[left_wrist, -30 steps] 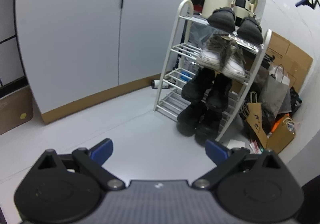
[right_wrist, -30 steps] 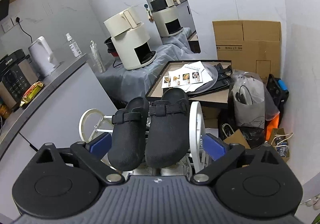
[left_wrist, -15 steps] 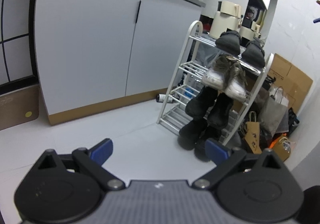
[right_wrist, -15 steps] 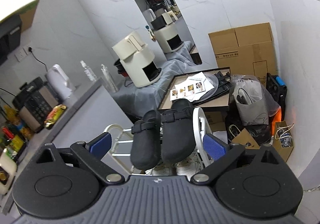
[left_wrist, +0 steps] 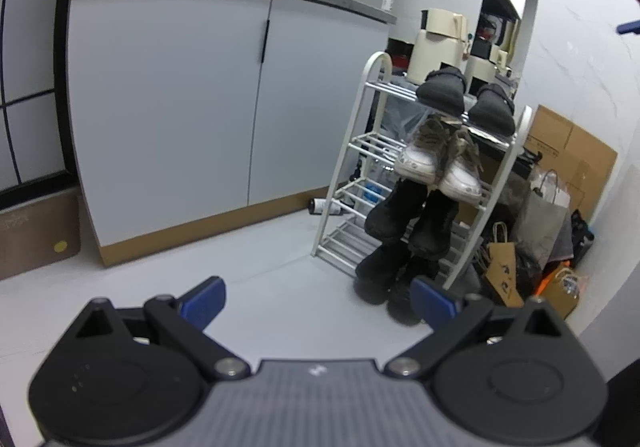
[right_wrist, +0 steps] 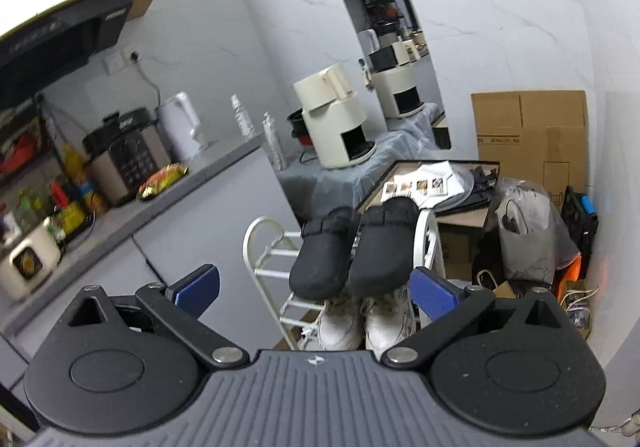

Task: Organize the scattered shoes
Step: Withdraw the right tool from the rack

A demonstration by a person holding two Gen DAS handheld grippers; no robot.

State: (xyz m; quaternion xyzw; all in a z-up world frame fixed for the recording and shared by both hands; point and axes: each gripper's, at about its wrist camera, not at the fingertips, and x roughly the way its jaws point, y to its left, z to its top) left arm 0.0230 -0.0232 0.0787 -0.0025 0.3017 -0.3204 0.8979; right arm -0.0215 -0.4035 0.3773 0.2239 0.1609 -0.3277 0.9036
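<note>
Jaws spread, clear of clogs (right_wrist: 352, 251).

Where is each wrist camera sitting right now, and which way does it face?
Left wrist: low above the floor, facing the shoe rack and cabinet; the open left gripper shows.
Right wrist: high, level with the rack's top, looking over the clogs at the counter; the open right gripper shows.
Both see the rack, clogs and white sneakers.
</note>
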